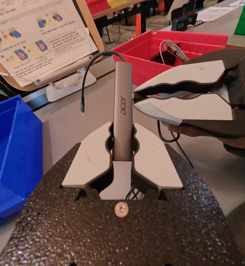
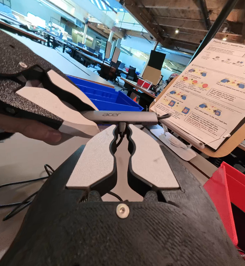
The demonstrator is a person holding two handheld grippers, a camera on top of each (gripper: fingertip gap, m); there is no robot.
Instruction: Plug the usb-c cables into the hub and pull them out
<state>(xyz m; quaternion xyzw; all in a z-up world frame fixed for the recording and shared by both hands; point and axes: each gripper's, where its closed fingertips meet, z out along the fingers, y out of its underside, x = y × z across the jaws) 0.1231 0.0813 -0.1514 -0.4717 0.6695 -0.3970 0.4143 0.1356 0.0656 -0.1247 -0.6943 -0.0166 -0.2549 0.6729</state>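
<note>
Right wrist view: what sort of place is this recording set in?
Probably a large open-plan workshop or data-collection lab. Long rows of desks with office chairs recede under exposed ceiling beams, and the near table carries a blue bin, a red bin and a propped instruction sheet.

The near end of the slim grey metal hub is hidden between the left gripper's white fingers. In the right wrist view the black USB-C plug meets the hub's side, its tip out of sight. The blue plastic bin and red plastic bin are cut off by the picture edges
</note>
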